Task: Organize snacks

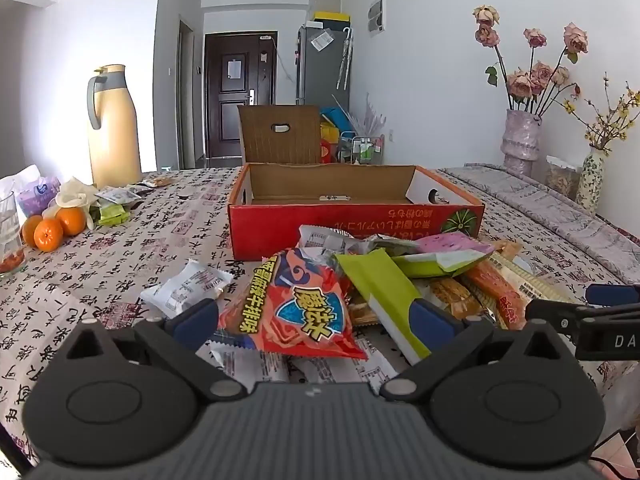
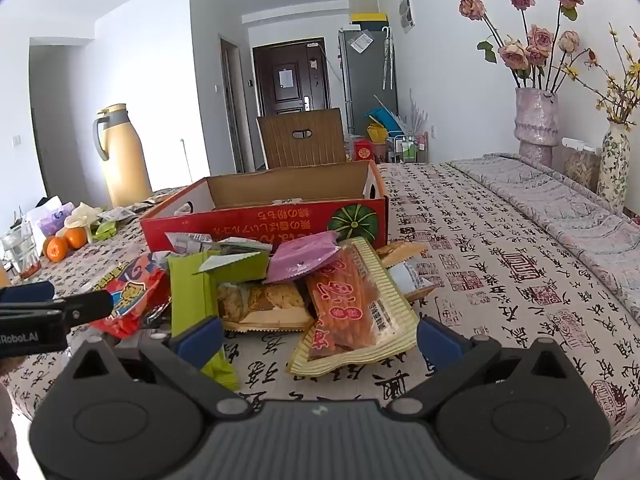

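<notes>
A heap of snack packets lies on the patterned tablecloth in front of an open red cardboard box point(image 1: 352, 222) point(image 2: 256, 224), which looks nearly empty inside. My left gripper point(image 1: 316, 320) is open, its blue pads on either side of a red-orange chip bag point(image 1: 296, 308) without pressing it. A lime-green packet point(image 1: 392, 296) point(image 2: 192, 292) leans beside that bag. My right gripper point(image 2: 320, 338) is open too, and between its pads lies an orange-red packet with a yellow striped border point(image 2: 352, 312). A pink packet point(image 2: 300, 256) tops the heap. A white packet point(image 1: 188, 288) lies apart at the left.
A yellow thermos jug point(image 1: 112, 128) stands far left, with oranges point(image 1: 52, 228) and a glass point(image 1: 8, 236) near it. Vases of dried flowers point(image 1: 520, 140) point(image 2: 536, 120) stand at the right wall. A folded cloth ridge point(image 2: 560, 200) runs along the table's right side.
</notes>
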`<state>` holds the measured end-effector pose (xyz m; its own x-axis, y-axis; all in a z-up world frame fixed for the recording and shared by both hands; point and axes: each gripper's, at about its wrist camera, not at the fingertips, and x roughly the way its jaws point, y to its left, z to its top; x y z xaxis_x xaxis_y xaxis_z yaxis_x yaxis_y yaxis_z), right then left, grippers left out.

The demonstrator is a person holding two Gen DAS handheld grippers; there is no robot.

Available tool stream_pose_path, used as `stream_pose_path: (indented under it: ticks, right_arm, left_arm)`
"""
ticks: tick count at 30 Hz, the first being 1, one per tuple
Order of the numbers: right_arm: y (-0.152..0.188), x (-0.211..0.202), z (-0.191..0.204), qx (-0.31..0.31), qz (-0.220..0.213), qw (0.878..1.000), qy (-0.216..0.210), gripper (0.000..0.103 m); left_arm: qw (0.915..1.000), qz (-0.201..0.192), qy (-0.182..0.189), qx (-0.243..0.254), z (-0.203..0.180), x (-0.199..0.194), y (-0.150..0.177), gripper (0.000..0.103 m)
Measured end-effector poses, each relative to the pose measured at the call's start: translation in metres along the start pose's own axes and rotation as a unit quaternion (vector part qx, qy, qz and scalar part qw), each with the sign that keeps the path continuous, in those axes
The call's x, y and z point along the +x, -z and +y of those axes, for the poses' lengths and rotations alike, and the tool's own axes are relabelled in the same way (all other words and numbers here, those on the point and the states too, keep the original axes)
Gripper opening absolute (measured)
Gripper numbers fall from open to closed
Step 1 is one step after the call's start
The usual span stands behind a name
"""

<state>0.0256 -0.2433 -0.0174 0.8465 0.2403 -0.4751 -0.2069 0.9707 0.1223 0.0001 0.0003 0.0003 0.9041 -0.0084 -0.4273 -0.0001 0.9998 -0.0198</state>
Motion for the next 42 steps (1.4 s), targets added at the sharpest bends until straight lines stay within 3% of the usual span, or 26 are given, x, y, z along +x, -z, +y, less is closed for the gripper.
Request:
stream_pose_path:
  ticks: [7, 42]
  right_arm:
    - [0.002, 0.000, -0.001, -0.004, 0.013, 1.000, 0.006, 0.103]
    - [0.004, 0.002, -0.001, 0.001, 0.010, 1.000, 0.004, 0.103]
  left_arm:
    - [1.0000, -0.006, 0.000, 0.003, -0.005, -0.001, 0.011, 0.103]
    - [0.9999, 0.008, 0.006, -0.004, -0.001, 0.000, 0.004, 0.103]
